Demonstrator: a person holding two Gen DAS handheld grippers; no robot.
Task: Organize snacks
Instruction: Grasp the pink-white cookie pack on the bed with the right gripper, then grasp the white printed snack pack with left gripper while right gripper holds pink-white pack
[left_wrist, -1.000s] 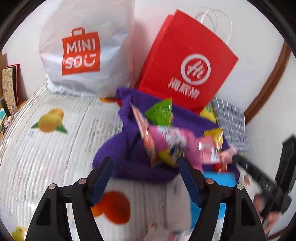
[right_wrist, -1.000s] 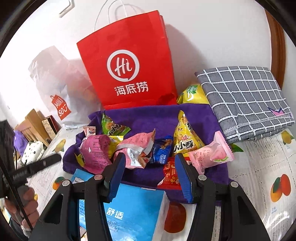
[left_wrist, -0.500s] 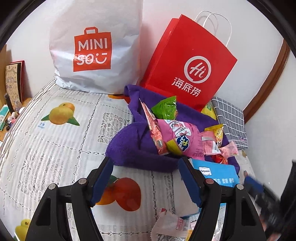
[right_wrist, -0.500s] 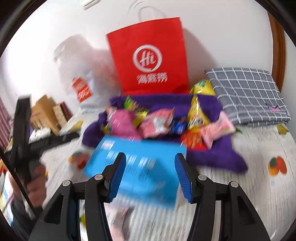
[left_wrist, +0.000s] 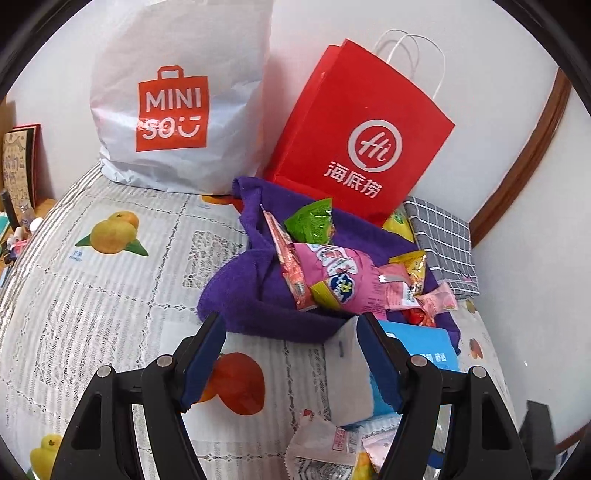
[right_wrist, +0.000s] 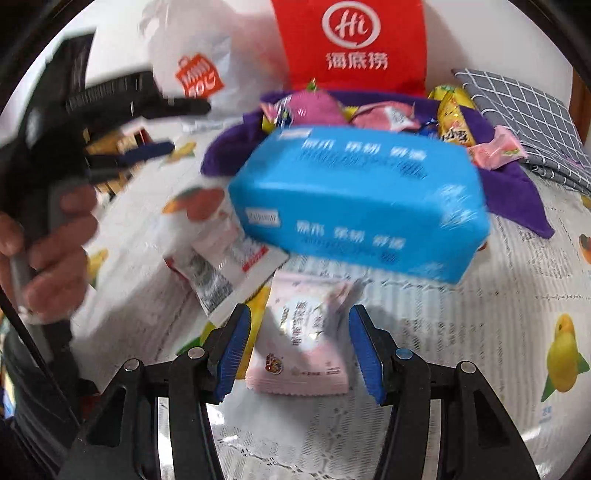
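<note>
Looking along our right tongs (right_wrist: 299, 347), we see their jaws standing apart over a pale pink snack packet (right_wrist: 303, 343) that lies flat on the fruit-print cloth (right_wrist: 461, 332) of the desk; the pads do not press it. Just beyond sits a blue tissue pack (right_wrist: 362, 199), and behind it a purple towel (left_wrist: 258, 302) heaped with snacks (left_wrist: 340, 280), before a red paper bag (left_wrist: 354, 140). Our left tongs (left_wrist: 291, 354) also stand apart, holding nothing, above the cloth beside the towel. A white shopping bag (left_wrist: 177, 96) leans against the wall.
</note>
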